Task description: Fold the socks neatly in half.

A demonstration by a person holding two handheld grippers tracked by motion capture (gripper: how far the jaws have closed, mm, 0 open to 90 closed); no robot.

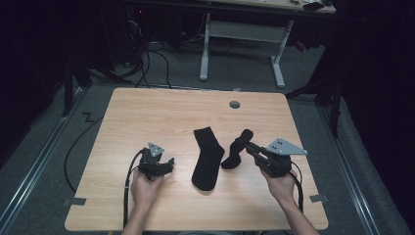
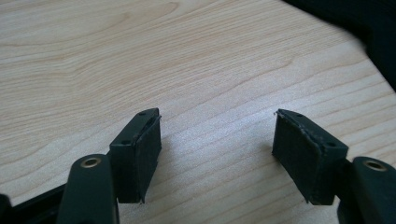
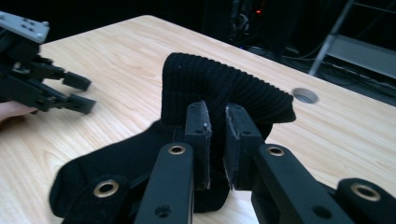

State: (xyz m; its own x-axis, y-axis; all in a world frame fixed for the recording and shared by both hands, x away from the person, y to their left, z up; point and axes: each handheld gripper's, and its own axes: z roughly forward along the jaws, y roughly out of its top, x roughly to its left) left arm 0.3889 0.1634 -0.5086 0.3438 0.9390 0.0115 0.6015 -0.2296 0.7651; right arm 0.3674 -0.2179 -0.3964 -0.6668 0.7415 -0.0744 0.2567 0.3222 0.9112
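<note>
On the table, high view: I see a light wooden table (image 1: 161, 112) with two black socks near its middle.
Flat sock: one sock (image 1: 207, 156) lies stretched out flat, between my two grippers.
Held sock: the second sock (image 1: 236, 149) sits just right of the flat one, its upper end raised at the tip of my right gripper (image 1: 252, 148).
Left gripper, high view: my left gripper (image 1: 169, 164) rests low over the wood, left of the flat sock and apart from it.
Table hole: a round grey grommet (image 1: 235, 104) sits toward the far edge.
Left gripper view: I see the left gripper (image 2: 217, 140) with its jaws spread wide, bare wood (image 2: 140, 56) between them, nothing held.
Right gripper view: my right gripper (image 3: 217, 140) is pinching a fold of the ribbed cuff of the second sock (image 3: 219, 88), pads pressed on the cloth; the rest of the sock droops to the table below.
Far side, right gripper view: the left gripper (image 3: 70, 93) shows at the left edge, jaws apart, over the wood.
</note>
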